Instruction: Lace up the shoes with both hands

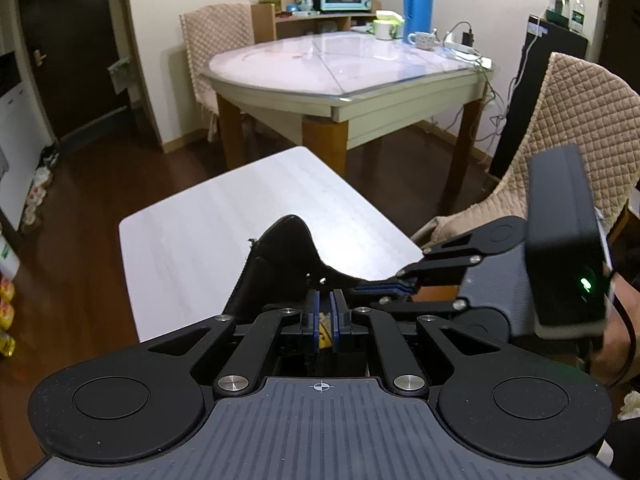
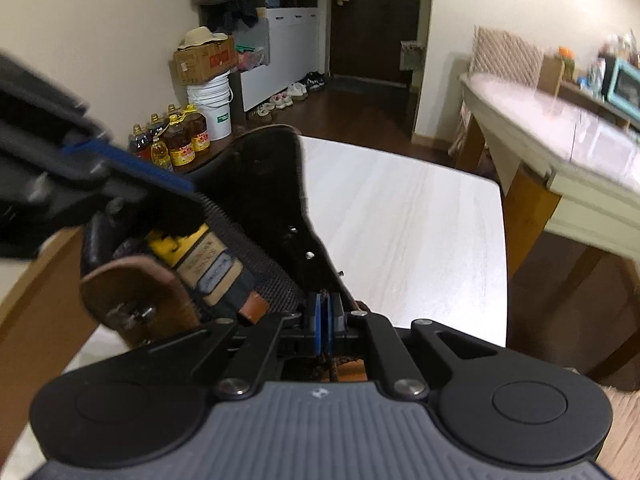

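Shoe (image 2: 256, 184) is a black one sitting on the white worktop (image 1: 224, 216), right up against both tools, with its tall black side panel (image 1: 288, 248) standing just past their tips. The left hand-held gripper (image 1: 325, 312) has its blue pads nearly together, with something yellowish pinched or at least sitting between them; hard to say what it is. The right hand-held gripper (image 2: 323, 312) comes in from the right in the left wrist view, pads almost shut too, and a dark brown lace (image 2: 328, 364) runs down just behind them, though whether it's really clamped isn't clear. The tongue label (image 2: 208, 264) is between the two grippers.
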`<state>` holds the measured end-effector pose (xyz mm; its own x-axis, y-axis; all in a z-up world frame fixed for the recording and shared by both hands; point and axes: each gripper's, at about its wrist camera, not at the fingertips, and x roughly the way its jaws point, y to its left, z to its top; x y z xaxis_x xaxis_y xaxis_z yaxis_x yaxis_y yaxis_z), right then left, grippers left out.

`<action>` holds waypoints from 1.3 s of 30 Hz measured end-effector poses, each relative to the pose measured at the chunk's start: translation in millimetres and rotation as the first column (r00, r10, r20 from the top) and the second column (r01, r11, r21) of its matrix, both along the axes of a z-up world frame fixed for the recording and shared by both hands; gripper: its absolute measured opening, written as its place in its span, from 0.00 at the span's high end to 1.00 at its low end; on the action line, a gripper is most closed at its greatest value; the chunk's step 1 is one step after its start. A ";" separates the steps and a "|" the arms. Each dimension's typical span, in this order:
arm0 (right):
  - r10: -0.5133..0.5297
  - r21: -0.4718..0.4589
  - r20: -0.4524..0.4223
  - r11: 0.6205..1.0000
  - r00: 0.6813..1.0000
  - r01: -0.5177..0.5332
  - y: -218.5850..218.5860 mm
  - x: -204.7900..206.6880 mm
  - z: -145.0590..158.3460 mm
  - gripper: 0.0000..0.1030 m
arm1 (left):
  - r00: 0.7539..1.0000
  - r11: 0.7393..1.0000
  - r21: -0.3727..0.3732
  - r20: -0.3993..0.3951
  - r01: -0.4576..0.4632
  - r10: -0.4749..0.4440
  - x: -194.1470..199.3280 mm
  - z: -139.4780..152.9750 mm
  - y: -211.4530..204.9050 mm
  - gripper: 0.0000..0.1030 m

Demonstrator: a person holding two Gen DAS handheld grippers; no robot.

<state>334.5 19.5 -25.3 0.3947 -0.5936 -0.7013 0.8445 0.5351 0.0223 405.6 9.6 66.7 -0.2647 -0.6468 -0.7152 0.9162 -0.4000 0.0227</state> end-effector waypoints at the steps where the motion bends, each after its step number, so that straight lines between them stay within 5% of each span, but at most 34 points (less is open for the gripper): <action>1: 0.001 0.019 0.018 1.000 1.000 -0.002 -2.9 -3.3 0.7 0.95 | 1.000 1.000 -0.001 -0.002 -0.004 0.004 -0.6 0.0 0.2 0.93; 7: 0.023 0.140 0.171 0.989 0.985 -0.048 -19.1 -44.2 19.4 0.86 | 0.997 0.997 -0.014 -0.001 -0.075 0.075 -3.7 4.3 2.0 0.93; 12: -0.061 0.320 0.348 0.946 0.935 -0.058 -69.6 -84.0 15.3 0.84 | 0.980 0.980 -0.033 0.027 -0.197 0.198 -14.1 18.5 10.6 0.93; 14: -0.145 0.496 0.438 0.862 0.887 -0.105 -107.9 -95.7 -10.1 0.84 | 0.965 0.965 -0.044 0.030 -0.258 0.259 -22.1 27.6 18.4 0.93; 17: -0.275 0.706 0.524 0.669 0.806 -0.231 -159.9 -104.5 -54.2 0.84 | 0.931 0.931 -0.042 0.033 -0.362 0.363 -40.7 39.3 35.9 0.93; 19: -0.286 0.765 0.540 0.559 0.792 -0.320 -182.9 -98.4 -77.9 0.84 | 0.899 0.899 -0.011 0.033 -0.437 0.437 -55.3 41.2 43.6 0.93; 25: -0.265 0.800 0.559 0.423 0.786 -0.426 -206.9 -83.5 -98.8 0.86 | 0.811 0.802 0.120 0.047 -0.585 0.584 -85.6 16.9 64.5 0.93; 26: -0.251 0.798 0.564 0.412 0.787 -0.440 -210.0 -81.0 -99.9 0.97 | 0.801 0.790 0.141 0.037 -0.596 0.598 -88.1 11.8 67.0 0.93; 28: -0.207 0.785 0.567 0.428 0.798 -0.447 -214.9 -78.9 -96.4 0.97 | 0.783 0.768 0.179 0.029 -0.615 0.621 -87.7 1.4 74.5 0.93; 30: -0.166 0.749 0.571 0.506 0.804 -0.427 -224.7 -83.8 -84.9 0.97 | 0.781 0.759 0.201 0.059 -0.620 0.622 -91.4 -10.3 76.7 0.93; 31: -0.154 0.730 0.563 0.552 0.812 -0.402 -228.8 -87.6 -78.9 0.97 | 0.781 0.756 0.211 0.078 -0.620 0.620 -92.9 -16.1 77.5 0.93; 33: -0.093 0.595 0.513 0.755 0.854 -0.275 -247.5 -105.3 -48.5 0.97 | 0.782 0.749 0.232 0.112 -0.621 0.613 -94.9 -27.2 78.5 0.93; 35: -0.033 0.429 0.447 0.885 0.894 -0.181 -259.3 -119.0 -22.7 0.97 | 0.762 0.724 0.244 0.140 -0.645 0.632 -97.0 -41.1 85.8 0.92; 39: -0.055 0.194 0.298 0.981 0.953 -0.004 -278.8 -149.4 8.1 0.97 | 0.766 0.720 0.264 0.160 -0.641 0.623 -97.5 -58.0 88.3 0.90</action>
